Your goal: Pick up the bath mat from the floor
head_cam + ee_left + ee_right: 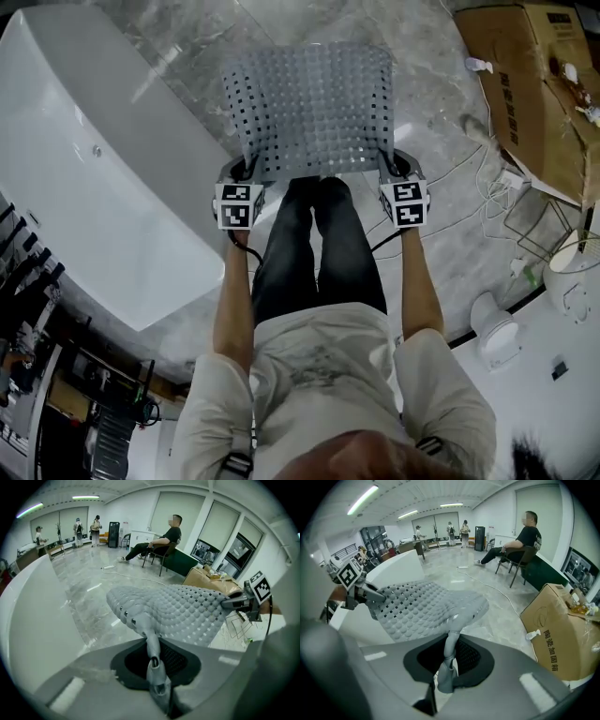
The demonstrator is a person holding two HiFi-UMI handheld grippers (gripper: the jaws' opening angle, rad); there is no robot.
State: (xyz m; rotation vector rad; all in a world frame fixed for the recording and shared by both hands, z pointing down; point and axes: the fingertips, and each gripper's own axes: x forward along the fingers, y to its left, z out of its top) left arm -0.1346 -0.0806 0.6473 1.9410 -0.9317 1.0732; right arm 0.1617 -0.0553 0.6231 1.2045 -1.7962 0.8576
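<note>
Bath mat point(309, 108) hangs above floor point(441, 225); left tool point(246, 172) and right tool point(398, 169) each pinch a corner.

bathtub point(112, 206): cut off at left edge | cardboard box point(534, 94): cut by right edge | legs point(319, 244): lower ends behind bath mat point(314, 108)

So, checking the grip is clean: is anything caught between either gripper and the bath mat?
Nothing visible. The left gripper and right gripper are each shut directly on a near corner of the bath mat, with only mat between the jaws.
</note>
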